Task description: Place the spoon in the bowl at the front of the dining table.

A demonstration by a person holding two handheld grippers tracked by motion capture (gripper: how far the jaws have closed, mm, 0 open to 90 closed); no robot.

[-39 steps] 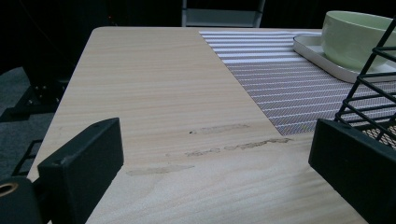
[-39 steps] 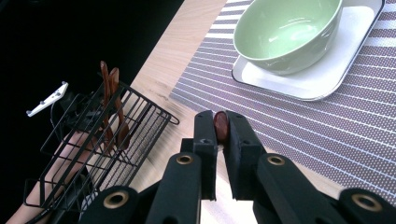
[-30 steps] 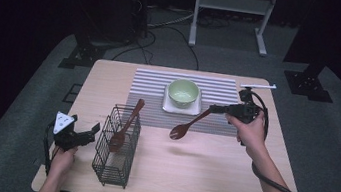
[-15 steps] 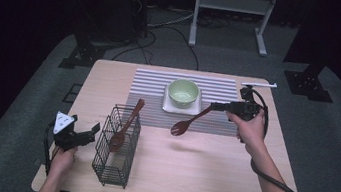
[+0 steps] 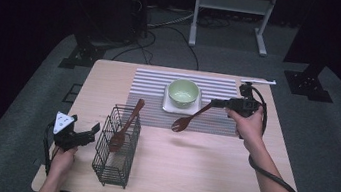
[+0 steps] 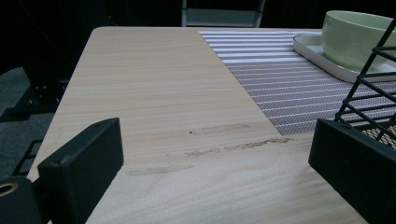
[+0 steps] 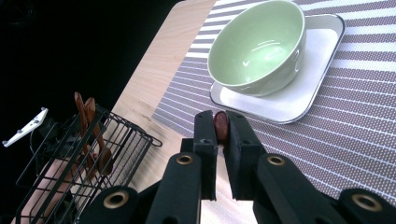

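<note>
light wooden table (image 5: 207, 182) bears a grey striped woven placemat (image 5: 155, 81) at the far side, with a white square tray (image 5: 169, 107) on it and a pale green round bowl (image 5: 182, 91) on the tray; a black wire basket (image 5: 115, 161) stands on the near left of the table, a dark wooden utensil (image 5: 123, 127) leaning upright inside it. the right gripper (image 5: 218, 102) is pinched tight on the handle end of a brown wooden spoon (image 5: 187, 121), which hangs in the air above the near edge of the placemat, head tilted down and toward the basket. the left gripper (image 5: 87, 132) rests just beside the basket's left wall, jaws spread wide and holding nothing. judgement: the step in hand is carrying the spoon to the basket; the next move calls for travel leftward, tipping the spoon head-down over the open top, then releasing without snagging the wires
</note>
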